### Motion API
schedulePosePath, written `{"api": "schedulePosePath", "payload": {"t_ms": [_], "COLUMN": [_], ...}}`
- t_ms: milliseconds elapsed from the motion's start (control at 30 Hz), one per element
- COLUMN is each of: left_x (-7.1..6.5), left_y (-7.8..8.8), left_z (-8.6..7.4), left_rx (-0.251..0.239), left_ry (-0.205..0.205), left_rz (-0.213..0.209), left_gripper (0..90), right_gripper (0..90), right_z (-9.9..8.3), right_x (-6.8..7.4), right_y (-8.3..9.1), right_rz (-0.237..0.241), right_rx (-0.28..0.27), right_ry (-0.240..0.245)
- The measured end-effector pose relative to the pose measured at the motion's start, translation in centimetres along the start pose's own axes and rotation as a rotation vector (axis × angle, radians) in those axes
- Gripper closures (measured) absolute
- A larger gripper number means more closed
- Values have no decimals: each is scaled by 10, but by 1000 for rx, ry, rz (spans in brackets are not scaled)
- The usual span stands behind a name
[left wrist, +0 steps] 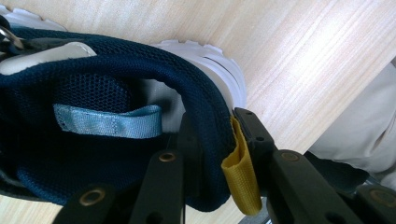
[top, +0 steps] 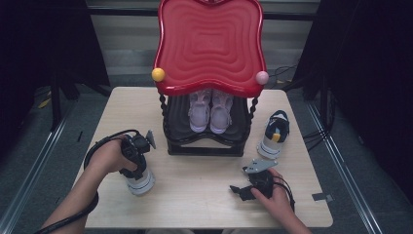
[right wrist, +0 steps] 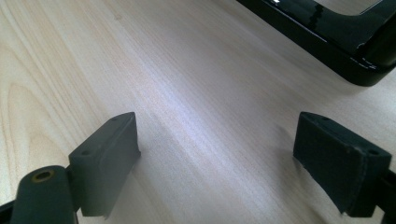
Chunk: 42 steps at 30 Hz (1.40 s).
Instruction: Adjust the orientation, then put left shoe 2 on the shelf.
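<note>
My left claw sits at the near left of the counter, clamped on the heel collar of a navy shoe. In the left gripper view one jaw is inside the shoe's opening and the other is outside, against the yellow heel loop, with the padded rim pinched between them. A pale blue loop lies inside the collar, and the white sole rests on the wood. From above, the shoe stands just in from the counter's left edge, with bare wood between it and the near edge.

My right claw rests low at the near right, jaws spread wide and holding nothing. In the right gripper view both pads sit close over bare wood, with the black rack base ahead and to one side, well apart from them.

The rack stands at the middle of the counter toward the far side, under a red tray top that overhangs it. A pair of pale pink shoes sits on its lower shelf, toes toward me. A yellow ball and a pink ball mark the tray's near corners.

A second navy shoe stands right of the rack, near the counter's right edge. Open wood runs between my two claws and in front of the rack.
</note>
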<state>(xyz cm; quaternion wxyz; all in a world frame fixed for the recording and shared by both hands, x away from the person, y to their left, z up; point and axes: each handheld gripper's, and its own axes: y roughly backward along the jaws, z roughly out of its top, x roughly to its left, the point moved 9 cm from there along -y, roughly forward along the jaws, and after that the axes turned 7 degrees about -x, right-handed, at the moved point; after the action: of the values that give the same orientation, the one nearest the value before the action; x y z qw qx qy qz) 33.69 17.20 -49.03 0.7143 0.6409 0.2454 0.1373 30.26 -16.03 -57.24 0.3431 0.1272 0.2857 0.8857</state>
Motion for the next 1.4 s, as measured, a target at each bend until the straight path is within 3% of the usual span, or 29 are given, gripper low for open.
{"api": "schedulePosePath", "payload": {"t_ms": [500, 700, 800, 900, 1000, 1067, 1400], "left_x": [-7, -13, -15, -19, -20, -23, -37], "left_y": [21, 40, 53, 63, 73, 80, 112], "left_z": [2, 5, 5, 7, 7, 8, 16], "left_rx": [-23, -59, -54, -62, -42, -45, -55], "left_ry": [-38, -41, -75, -72, -105, -105, -141], "left_rz": [-1, -8, 1, 2, 10, 9, -21], "left_gripper": [740, 739, 739, 738, 738, 738, 738], "right_gripper": [134, 134, 134, 134, 134, 134, 134], "right_z": [0, 0, 0, 0, 0, 0, 0], "right_x": [0, 0, 0, 0, 0, 0, 0], "right_y": [0, 0, 0, 0, 0, 0, 0], "right_rz": [0, 0, 1, 0, -1, 0, -1], "right_rx": [0, 1, 1, 0, 0, 2, 2], "right_ry": [0, -1, -1, 0, 0, -1, -1]}}
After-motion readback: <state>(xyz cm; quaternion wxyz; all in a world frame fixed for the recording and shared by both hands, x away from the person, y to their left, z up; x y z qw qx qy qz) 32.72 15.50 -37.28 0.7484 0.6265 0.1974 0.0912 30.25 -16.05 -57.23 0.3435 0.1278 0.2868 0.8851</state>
